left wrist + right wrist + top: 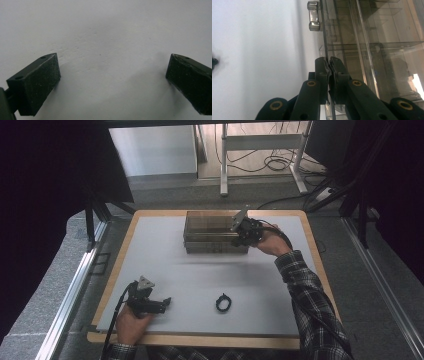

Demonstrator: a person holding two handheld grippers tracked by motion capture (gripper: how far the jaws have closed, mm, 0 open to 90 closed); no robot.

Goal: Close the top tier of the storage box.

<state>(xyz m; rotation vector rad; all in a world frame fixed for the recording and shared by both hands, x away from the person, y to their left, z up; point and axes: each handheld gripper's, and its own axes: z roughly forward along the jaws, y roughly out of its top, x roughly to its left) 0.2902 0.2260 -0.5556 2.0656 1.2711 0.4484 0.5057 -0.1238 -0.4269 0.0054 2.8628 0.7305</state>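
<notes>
Right now my right gripper (328,65) has its jaws pinched on the thin front wall of the clear smoky box (210,232) at the table's (165,265) far middle, while my left gripper (159,305) rests spread wide near the front edge, well apart from the black ring (223,302).

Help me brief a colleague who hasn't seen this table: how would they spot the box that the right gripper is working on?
Start at the grey table with its wooden rim. Toward its far edge stands a clear smoky plastic box with inner compartments, and the right gripper is pinched on its thin front wall. It is the only see-through container; the small black ring lies near the person.
</notes>
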